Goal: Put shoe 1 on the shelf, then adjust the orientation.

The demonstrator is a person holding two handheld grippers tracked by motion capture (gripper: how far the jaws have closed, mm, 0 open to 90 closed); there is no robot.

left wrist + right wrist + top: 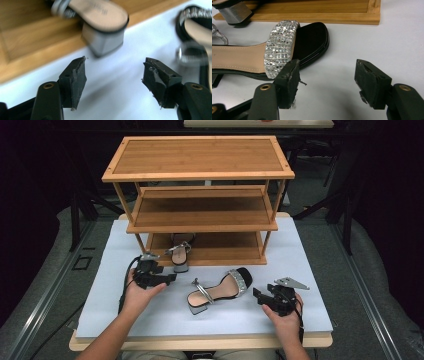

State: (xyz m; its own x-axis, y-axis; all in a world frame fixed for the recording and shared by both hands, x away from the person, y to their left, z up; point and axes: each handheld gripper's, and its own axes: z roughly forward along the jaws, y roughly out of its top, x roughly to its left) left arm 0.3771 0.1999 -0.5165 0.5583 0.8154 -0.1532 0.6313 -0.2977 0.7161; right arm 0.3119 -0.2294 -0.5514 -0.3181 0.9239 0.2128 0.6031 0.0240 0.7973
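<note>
room dark | grey floor point(45, 270) | white table point(300, 265)

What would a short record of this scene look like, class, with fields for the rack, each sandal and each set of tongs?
rack: three-shelf bamboo shoe rack on the white table cover
sandal on rack: block-heeled sandal on the bottom shelf, heel over the front edge
sandal on table: rhinestone-strap sandal lying in front of the rack
left tongs: open, nothing between them, near the rack sandal's heel
right tongs: open, nothing between them, beside the table sandal's toe
</note>
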